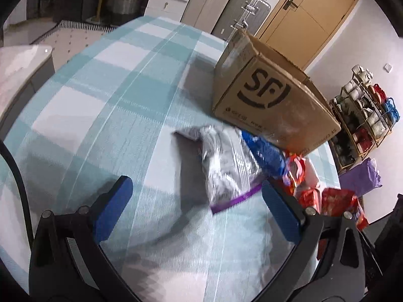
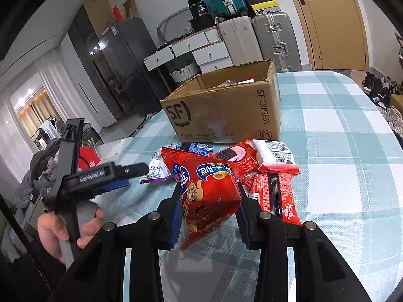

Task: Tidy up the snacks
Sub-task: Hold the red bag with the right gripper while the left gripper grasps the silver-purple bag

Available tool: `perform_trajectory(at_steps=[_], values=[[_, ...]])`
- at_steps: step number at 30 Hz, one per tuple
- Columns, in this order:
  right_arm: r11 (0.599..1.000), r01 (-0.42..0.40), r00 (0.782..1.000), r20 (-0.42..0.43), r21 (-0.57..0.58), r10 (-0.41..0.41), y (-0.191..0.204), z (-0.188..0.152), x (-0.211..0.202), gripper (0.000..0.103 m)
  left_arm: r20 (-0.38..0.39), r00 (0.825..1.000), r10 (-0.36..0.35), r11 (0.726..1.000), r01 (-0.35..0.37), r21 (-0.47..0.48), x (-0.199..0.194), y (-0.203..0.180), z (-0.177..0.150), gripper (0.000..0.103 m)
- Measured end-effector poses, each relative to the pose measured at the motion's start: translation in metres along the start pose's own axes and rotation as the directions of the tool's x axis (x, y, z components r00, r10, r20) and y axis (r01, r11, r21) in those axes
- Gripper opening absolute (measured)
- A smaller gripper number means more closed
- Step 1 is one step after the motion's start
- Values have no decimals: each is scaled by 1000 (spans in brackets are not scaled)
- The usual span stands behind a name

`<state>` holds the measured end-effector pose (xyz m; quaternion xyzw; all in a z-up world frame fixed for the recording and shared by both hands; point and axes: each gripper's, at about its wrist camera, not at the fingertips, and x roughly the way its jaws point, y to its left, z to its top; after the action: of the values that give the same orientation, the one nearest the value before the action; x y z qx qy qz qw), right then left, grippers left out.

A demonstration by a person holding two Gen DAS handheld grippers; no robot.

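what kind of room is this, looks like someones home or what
Most likely a lived-in home, perhaps a dining or living area. A table with a checked cloth holds the snacks, suitcases stand stacked by a wooden door, and a fridge sits against the wall.

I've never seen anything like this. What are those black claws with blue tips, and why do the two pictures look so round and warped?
They are hand-held grippers, one in each of a person's hands; no robot arm is here. Each carries a fisheye camera looking along its fingers, which bends the view. The left gripper is open, holding nothing, above a silvery packet with a purple strip. The right gripper pinches a red snack bag. More snack packs, including an Oreo pack, lie on the checked tablecloth before an open SF Express cardboard box.
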<state>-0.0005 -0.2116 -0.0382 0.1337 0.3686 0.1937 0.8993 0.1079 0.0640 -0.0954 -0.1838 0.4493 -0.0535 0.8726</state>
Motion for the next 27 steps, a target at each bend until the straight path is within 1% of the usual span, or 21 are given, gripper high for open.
perform_trajectory(at_steps=[2,3,5,7,9,12,14,18,21,23,25,27], values=[[1000,-5,1000,2,4,5,-1,0,-1,37,-3,1000,3,1000,-2,25,7,-5,5,102],[1000,-5,1000,1,4,5,-1,1,-1,37,-19,1000,-11,1000,11,28,11,-5,6,102],[1000,-7,1000,3,1,7,0,1,-2,37,-54,998,-41,999,41,-1,21,-3,11,102],[1000,-9,1000,1,-7,9,2,1,-2,37,-55,997,-57,998,56,-33,28,0,16,102],[1000,-10,1000,1,-13,10,4,0,-1,37,-45,997,-56,998,54,-39,31,0,21,102],[1000,-11,1000,-4,-21,11,6,-1,1,37,-50,996,-73,996,70,-57,38,-1,27,102],[1000,-9,1000,-8,-23,8,6,-1,2,37,-48,997,-68,997,65,-49,42,-4,29,102],[1000,-6,1000,-15,-20,6,5,-1,5,38,-33,999,-33,999,33,-21,46,-14,27,102],[1000,2,1000,-11,-27,-2,6,-1,4,38,-26,999,26,998,-25,50,48,-25,21,102],[1000,2,1000,-13,-31,-2,6,0,6,38,-23,997,71,992,-68,111,51,-33,17,101],[999,3,1000,-16,-34,-4,7,-1,7,38,-13,995,101,984,-98,148,53,-37,13,100],[999,4,1000,-19,-34,-5,7,-1,9,38,-1,992,125,977,-123,173,52,-39,10,96]])
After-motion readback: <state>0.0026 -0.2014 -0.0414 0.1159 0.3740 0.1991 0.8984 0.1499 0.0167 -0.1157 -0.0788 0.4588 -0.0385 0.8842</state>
